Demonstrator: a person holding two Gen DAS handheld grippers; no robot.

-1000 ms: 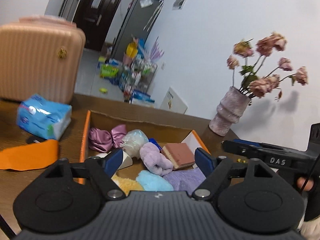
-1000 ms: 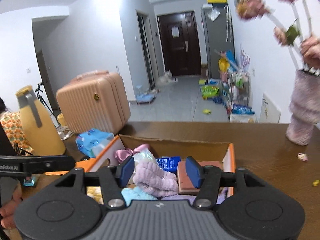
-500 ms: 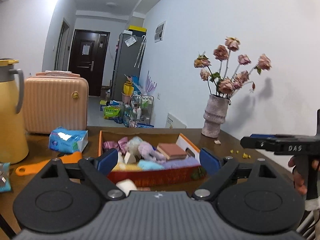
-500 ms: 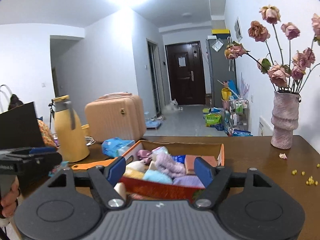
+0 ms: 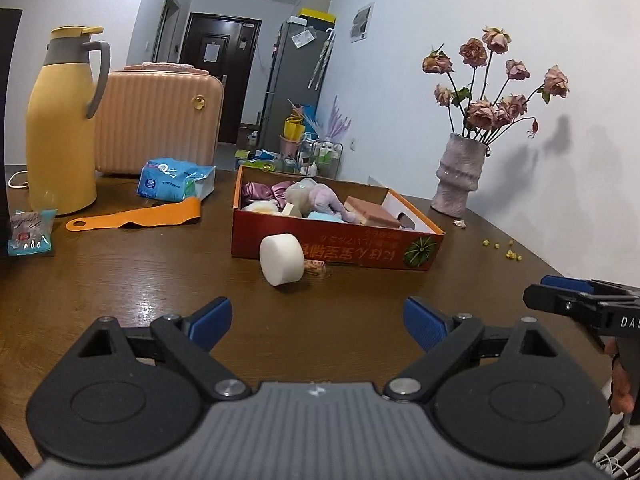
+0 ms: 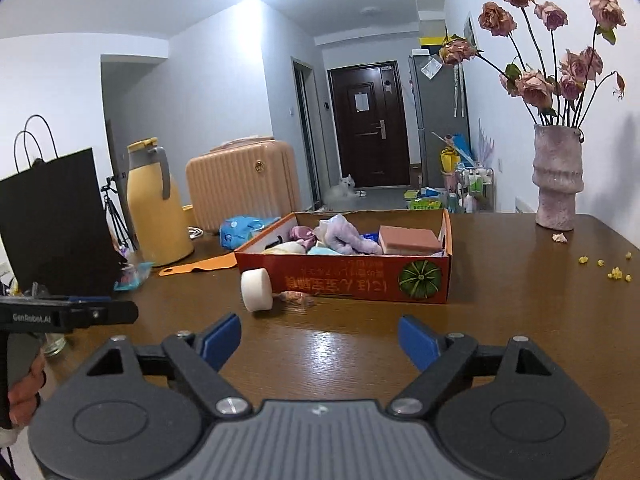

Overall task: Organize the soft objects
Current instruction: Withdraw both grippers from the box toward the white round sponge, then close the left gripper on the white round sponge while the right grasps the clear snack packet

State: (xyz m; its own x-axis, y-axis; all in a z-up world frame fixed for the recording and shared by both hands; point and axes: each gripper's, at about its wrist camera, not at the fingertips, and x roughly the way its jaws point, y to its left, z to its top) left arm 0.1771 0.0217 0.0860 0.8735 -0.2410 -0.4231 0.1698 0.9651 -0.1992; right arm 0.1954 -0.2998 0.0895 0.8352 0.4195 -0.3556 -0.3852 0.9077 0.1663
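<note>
An orange cardboard box on the brown table holds several soft things: a lilac plush, a pink satin scrunchie, a pink sponge block and pale blue cloth. A white foam cylinder lies on the table against the box front, beside a small wrapped sweet. My left gripper and right gripper hover over bare table short of the box, jaws opening with nothing between them.
A yellow thermos jug, pink suitcase, blue tissue pack, orange strip and small snack packet stand left. A black paper bag is far left. A vase of dried roses stands back right, with yellow crumbs.
Both grippers have pulled back from over the box and sunk toward the table; the box now lies well ahead. Both pairs of jaws have spread wider.
</note>
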